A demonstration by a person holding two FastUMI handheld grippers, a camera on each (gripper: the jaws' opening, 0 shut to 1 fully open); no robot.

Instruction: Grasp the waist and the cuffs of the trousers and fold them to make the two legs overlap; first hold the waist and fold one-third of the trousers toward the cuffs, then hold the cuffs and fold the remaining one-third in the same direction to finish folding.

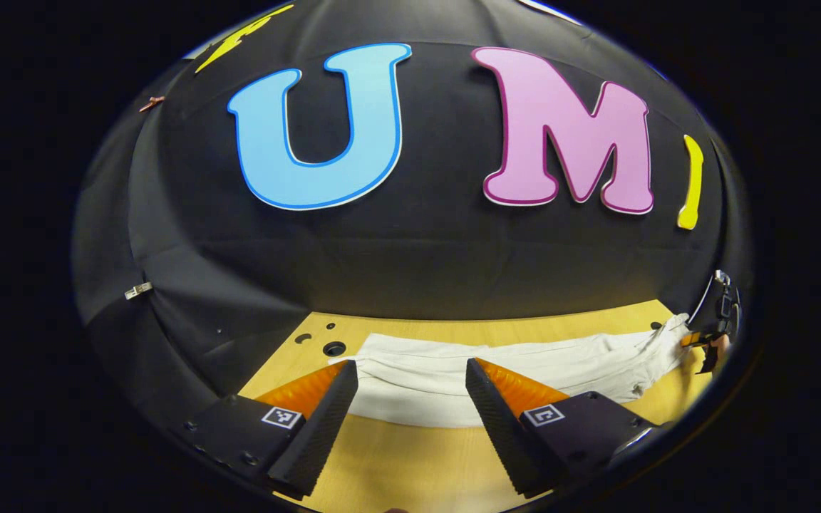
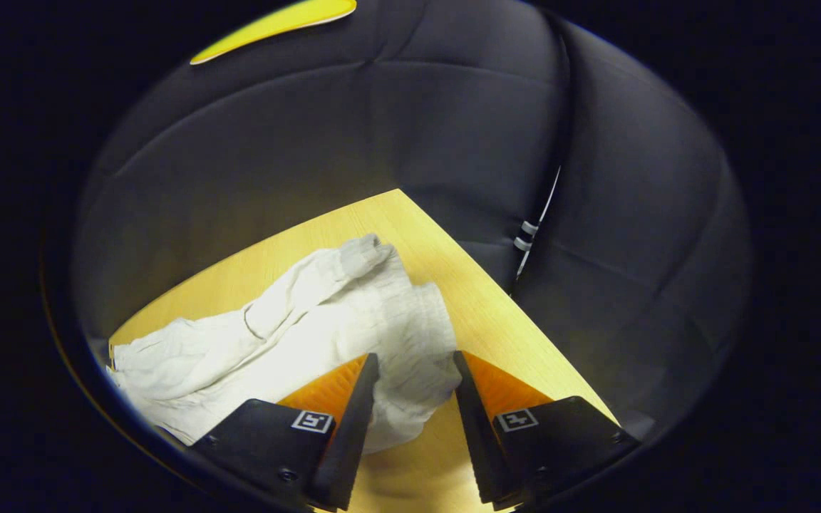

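Left gripper view: your left gripper (image 1: 410,399) is spread wide, holding nothing; the trousers (image 1: 453,370) lie just ahead between the fingers. Soft, light cloth, likely to slump; pinch a folded edge.

Right gripper view: your right gripper (image 2: 414,385) is open, straddling the ribbed waist (image 2: 417,335), not clenched.

A light wooden table (image 1: 410,456) carries everything. White trousers (image 1: 446,374) lie on it, stretching toward three o'clock in the left gripper view.
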